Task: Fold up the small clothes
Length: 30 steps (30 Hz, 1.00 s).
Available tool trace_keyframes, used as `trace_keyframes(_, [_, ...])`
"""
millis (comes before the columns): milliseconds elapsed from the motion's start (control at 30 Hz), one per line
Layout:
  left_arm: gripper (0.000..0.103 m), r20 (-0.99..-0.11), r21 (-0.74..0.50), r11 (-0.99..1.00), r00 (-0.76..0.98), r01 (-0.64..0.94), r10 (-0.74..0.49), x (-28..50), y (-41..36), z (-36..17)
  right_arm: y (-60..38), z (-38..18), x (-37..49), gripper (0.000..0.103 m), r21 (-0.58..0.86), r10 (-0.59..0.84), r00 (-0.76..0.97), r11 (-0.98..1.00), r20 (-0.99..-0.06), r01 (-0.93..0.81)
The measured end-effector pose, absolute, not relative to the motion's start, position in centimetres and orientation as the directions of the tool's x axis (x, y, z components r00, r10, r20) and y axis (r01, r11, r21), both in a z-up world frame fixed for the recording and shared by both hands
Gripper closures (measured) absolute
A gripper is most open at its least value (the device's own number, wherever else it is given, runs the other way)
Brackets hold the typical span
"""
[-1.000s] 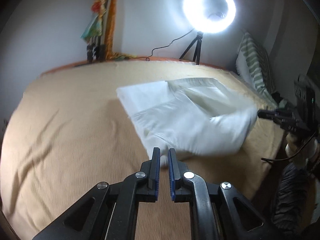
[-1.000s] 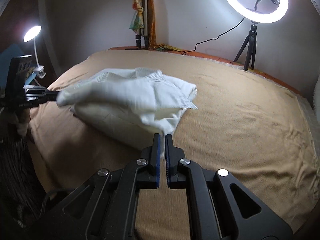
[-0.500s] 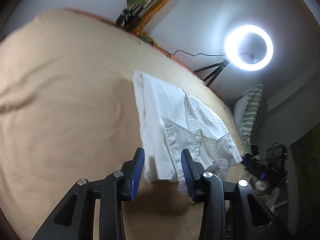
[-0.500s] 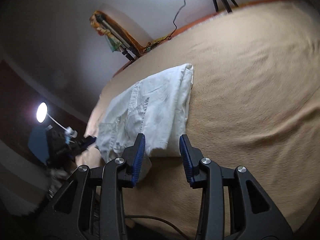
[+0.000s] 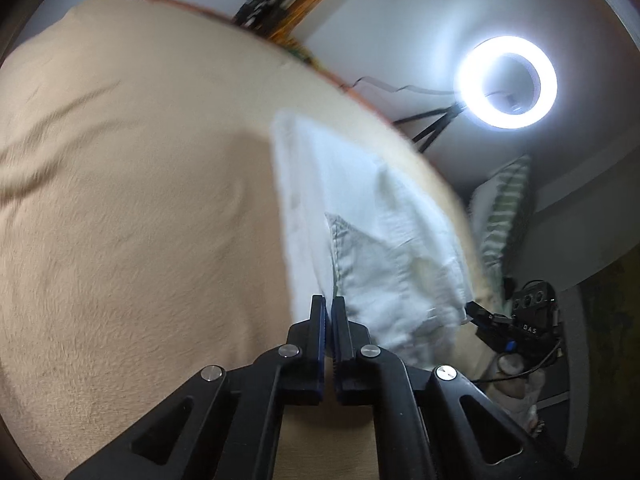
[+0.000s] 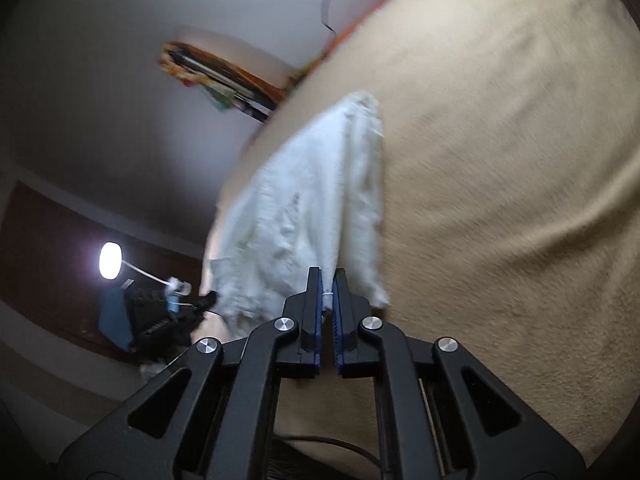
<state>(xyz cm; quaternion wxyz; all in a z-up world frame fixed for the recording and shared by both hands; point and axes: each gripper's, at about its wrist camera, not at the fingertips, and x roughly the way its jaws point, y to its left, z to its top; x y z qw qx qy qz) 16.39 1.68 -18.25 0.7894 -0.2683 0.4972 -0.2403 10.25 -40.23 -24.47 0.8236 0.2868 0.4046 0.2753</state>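
A white garment [image 5: 380,240] lies folded on the tan blanket [image 5: 140,220], its pocket side up. In the left wrist view my left gripper [image 5: 329,308] is closing on the garment's near edge, pads together with the hem at their tips. Seen from the right wrist, the same garment [image 6: 312,200] stretches away from my right gripper [image 6: 327,284], which is closing too, with a strip of white cloth pinched between its blue pads. Each view shows the other gripper at the garment's far near-corner, the right one [image 5: 492,320] and the left one [image 6: 200,304].
The tan blanket [image 6: 500,160] covers the whole bed. A lit ring light [image 5: 507,82] on a tripod stands at the far side, with a striped pillow [image 5: 504,208] beside it. Colourful cloths on a stand [image 6: 224,80] lean on the wall. A desk lamp [image 6: 110,260] glows off the bed's edge.
Both grippers opened, letting go of the lifted fold, rolled and sank to the garment's near edge, then shut there. The garment now lies flat on the blanket.
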Motion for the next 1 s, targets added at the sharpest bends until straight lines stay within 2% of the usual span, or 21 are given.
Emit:
trace_keyframes(200, [0.103, -0.708, -0.579, 0.800, 0.392, 0.154, -0.588, 16.1, 0.5, -18.1, -38.5, -23.9, 10.5, 0.098, 0.565, 0.606, 0.512, 0.784, -0.608, -0.257])
trace_keyframes(300, [0.098, -0.740, -0.511, 0.840, 0.405, 0.180, -0.537, 15.6, 0.2, -17.0, -37.8, -22.1, 10.4, 0.097, 0.481, 0.578, 0.504, 0.815, -0.642, -0.322])
trace_keyframes(333, [0.095, -0.742, -0.497, 0.847, 0.413, 0.187, -0.527, 15.3, 0.3, -16.4, -37.9, -21.5, 10.4, 0.094, 0.481, 0.594, 0.491, 0.804, -0.637, -0.349])
trace_keyframes(367, [0.085, -0.743, -0.487, 0.852, 0.421, 0.192, -0.519, 15.1, 0.4, -16.0, -38.1, -20.9, 10.6, 0.091, 0.493, 0.619, 0.480, 0.785, -0.622, -0.374])
trace_keyframes(400, [0.080, -0.746, -0.467, 0.863, 0.439, 0.192, -0.501, 14.9, 0.5, -15.5, -38.2, -20.4, 11.1, 0.081, 0.507, 0.639, 0.481, 0.769, -0.601, -0.389])
trace_keyframes(433, [0.079, -0.743, -0.450, 0.872, 0.460, 0.195, -0.486, 14.7, 0.5, -14.8, -38.4, -20.0, 11.3, 0.067, 0.516, 0.651, 0.488, 0.759, -0.582, -0.397])
trace_keyframes(500, [0.078, -0.726, -0.428, 0.878, 0.497, 0.214, -0.476, 14.4, 0.4, -13.3, -39.2, -19.0, 12.2, 0.058, 0.556, 0.691, 0.496, 0.721, -0.527, -0.414])
trace_keyframes(633, [0.078, -0.685, -0.423, 0.866, 0.531, 0.268, -0.499, 14.2, -1.0, -10.7, -40.1, -18.4, 15.2, 0.058, 0.607, 0.723, 0.491, 0.684, -0.487, -0.405])
trace_keyframes(833, [0.078, -0.655, -0.413, 0.806, 0.476, 0.425, -0.587, 15.1, -8.3, -9.5, -39.9, -19.3, 21.6, 0.058, 0.703, 0.765, 0.469, 0.620, -0.442, -0.348])
trace_keyframes(1000, [0.078, -0.656, -0.429, 0.745, 0.390, 0.511, -0.646, 17.2, -15.1, -10.8, -39.0, -20.4, 25.5, 0.058, 0.714, 0.765, 0.433, 0.624, -0.476, -0.317])
